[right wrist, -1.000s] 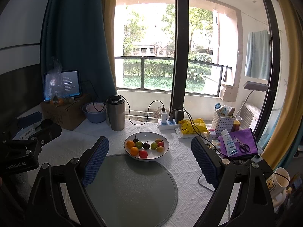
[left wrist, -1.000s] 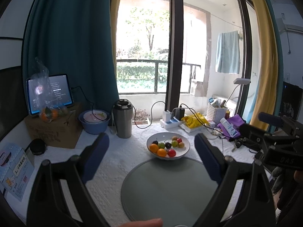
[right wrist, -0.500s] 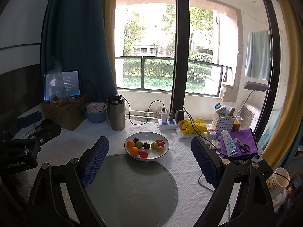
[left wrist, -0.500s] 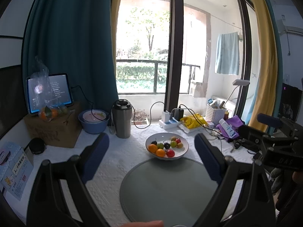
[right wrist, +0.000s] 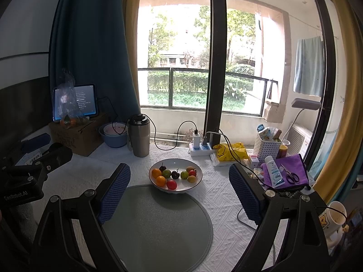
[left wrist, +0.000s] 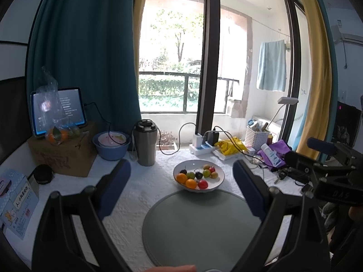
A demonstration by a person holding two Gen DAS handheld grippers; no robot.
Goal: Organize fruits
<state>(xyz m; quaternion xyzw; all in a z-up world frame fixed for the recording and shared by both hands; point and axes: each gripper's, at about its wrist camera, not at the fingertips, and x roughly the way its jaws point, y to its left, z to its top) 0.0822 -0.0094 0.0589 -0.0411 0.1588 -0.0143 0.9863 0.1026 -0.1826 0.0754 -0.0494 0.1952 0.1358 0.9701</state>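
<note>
Both grippers, left gripper (left wrist: 181, 185) and right gripper (right wrist: 179, 188), hover with jaws spread; the white ceramic bowl (right wrist: 195, 187) of small round fruits (right wrist: 171, 184) at 12 o'clock could tip if its rim is clipped.

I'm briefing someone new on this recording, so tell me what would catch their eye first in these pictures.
The white bowl of small fruits stands out first: oranges, a red fruit, green ones and dark cherries, at the table's middle, touching the far edge of the round grey mat. Both grippers, left gripper and right gripper, hang open and empty above the mat. Behind, the bright balcony window and a steel tumbler left of the bowl draw attention.
</note>
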